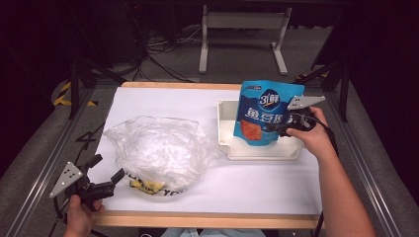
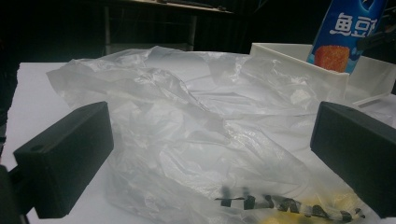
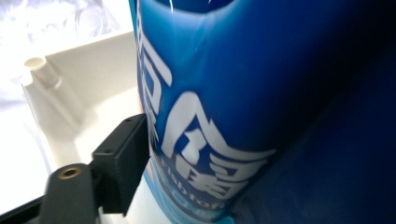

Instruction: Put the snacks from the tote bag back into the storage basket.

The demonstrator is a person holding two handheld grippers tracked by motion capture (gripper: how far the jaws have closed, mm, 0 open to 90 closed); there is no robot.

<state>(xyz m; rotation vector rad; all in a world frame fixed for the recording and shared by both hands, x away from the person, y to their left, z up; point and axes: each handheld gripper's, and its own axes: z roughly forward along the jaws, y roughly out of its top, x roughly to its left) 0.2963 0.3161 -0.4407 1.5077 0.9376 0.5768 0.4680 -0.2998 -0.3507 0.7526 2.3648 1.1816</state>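
Right gripper (image 1: 286, 126) pinching blue snack pouch (image 1: 264, 111) upright over white tray (image 1: 262, 150); far jaw hidden, grip probably shallow. Pouch could slip, tip outside. Left gripper (image 1: 101, 170) spread, near crumpled plastic bag (image 1: 158, 148).

A wooden-edged table (image 1: 197, 219) carries the scene, its top covered by a white sheet (image 1: 163, 98) that leaves bare wood along the near and far edges. On the sheet's left half, toward the near side, lies a crumpled clear plastic bag (image 1: 155, 148) with black lettering and something yellow at its near edge. On the right half, toward the far side, sits a white rectangular tray (image 1: 225, 126), open at the top. Bag and tray lie close together, the bag's right edge just beside the tray's left wall.
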